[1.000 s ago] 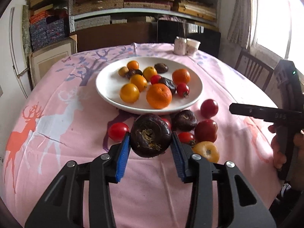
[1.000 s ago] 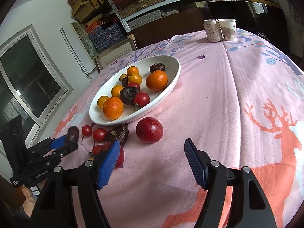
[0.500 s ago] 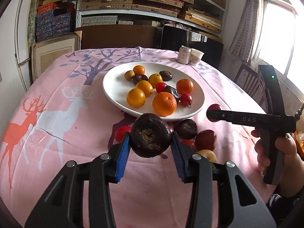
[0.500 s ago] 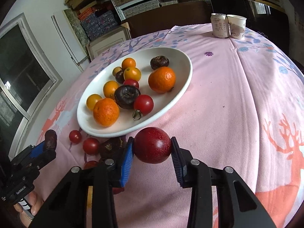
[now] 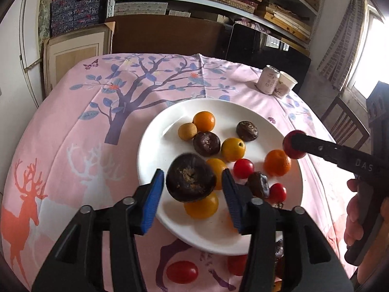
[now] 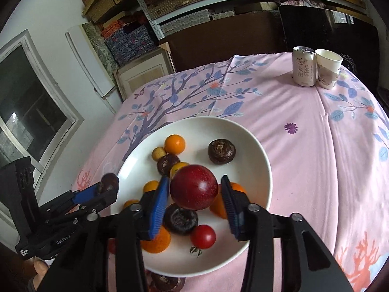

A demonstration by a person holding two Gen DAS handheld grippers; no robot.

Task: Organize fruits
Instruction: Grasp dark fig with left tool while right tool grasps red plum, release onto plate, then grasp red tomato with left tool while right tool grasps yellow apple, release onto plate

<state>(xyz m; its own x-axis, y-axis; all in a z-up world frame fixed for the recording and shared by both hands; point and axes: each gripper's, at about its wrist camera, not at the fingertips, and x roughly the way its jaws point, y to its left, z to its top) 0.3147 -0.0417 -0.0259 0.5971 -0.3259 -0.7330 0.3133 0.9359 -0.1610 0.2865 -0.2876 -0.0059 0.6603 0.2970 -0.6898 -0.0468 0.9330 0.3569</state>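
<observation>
A white plate (image 5: 155, 146) on the pink tablecloth holds oranges, cherry tomatoes and dark brown fruits. My left gripper (image 5: 192, 189) is above the plate's near side. Its blue pads have parted from a dark brown fruit (image 5: 190, 181), with gaps on both sides. My right gripper (image 6: 194, 200) is over the plate (image 6: 255, 153) with a red plum (image 6: 193, 187) between its blue pads; a gap shows on the right side. The plum also shows in the left wrist view (image 5: 293, 144), at the right gripper's tip.
A drink can (image 6: 303, 66) and a paper cup (image 6: 328, 68) stand at the table's far right. Loose cherry tomatoes (image 5: 181, 272) lie on the cloth in front of the plate. Shelves with boxes and a wooden chair (image 5: 345, 126) stand beyond the table.
Both grippers have lifted their fruit from the cloth to above the plate. The right gripper closed on the plum. Both jaws now look loosened around their fruit.
</observation>
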